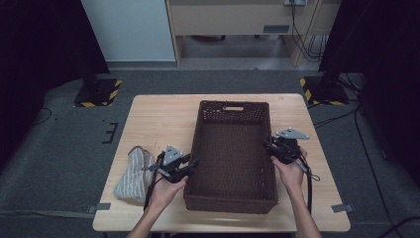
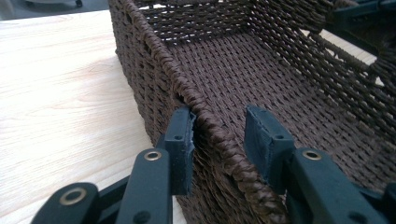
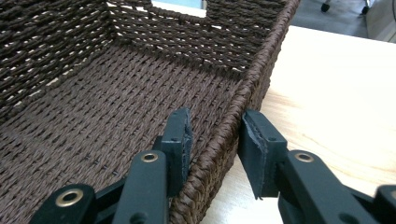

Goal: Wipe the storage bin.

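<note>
Straddling the basket rims, left claw and right claw stand parted, not pinching.

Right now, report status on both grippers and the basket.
Left hand-held gripper and right hand-held gripper straddle opposite rims, pads apart. Dark brown woven basket on table. Striped cloth lies left, clear.

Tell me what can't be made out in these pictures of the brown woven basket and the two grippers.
- Left gripper: its jaws straddle the brown woven basket rim, but whether both pads press it is unclear.
- Right gripper: same doubt; a gap shows at one pad.
- Striped grey cloth bundle: too small in the high view to identify, partly covered by the left gripper's cable.
</note>
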`<state>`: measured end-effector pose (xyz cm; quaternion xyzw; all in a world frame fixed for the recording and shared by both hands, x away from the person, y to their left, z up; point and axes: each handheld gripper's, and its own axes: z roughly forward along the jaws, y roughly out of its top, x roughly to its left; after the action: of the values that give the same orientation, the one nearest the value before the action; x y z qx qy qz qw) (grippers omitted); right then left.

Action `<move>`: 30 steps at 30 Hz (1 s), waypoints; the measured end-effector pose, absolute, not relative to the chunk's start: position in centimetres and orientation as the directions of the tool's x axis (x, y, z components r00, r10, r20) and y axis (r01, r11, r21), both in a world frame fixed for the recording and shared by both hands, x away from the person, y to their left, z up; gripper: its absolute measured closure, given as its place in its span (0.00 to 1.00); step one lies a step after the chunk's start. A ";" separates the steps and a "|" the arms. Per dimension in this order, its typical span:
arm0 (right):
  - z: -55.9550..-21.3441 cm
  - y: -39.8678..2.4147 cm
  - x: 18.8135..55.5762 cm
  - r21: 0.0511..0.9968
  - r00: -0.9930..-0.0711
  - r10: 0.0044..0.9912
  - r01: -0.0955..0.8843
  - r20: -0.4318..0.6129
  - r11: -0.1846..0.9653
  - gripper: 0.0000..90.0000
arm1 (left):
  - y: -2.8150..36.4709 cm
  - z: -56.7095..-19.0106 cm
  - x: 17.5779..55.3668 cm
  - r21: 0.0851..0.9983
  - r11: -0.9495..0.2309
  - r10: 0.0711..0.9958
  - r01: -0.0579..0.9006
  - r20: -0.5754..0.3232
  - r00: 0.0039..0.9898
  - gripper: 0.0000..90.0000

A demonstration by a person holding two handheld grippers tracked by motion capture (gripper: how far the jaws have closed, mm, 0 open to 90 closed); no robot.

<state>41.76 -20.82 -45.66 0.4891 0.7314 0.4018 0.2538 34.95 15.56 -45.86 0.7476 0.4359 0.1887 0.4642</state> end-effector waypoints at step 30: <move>-45.2 -19.9 41.5 0.836 -0.374 0.924 0.529 0.074 0.147 0.40 | 15.0 -45.9 33.4 0.860 -0.151 0.835 0.488 -0.154 0.528 0.68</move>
<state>41.54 -19.95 -45.16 0.5057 0.7186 0.4131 0.2391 33.40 15.02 -45.91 0.7359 0.4496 0.1837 0.4717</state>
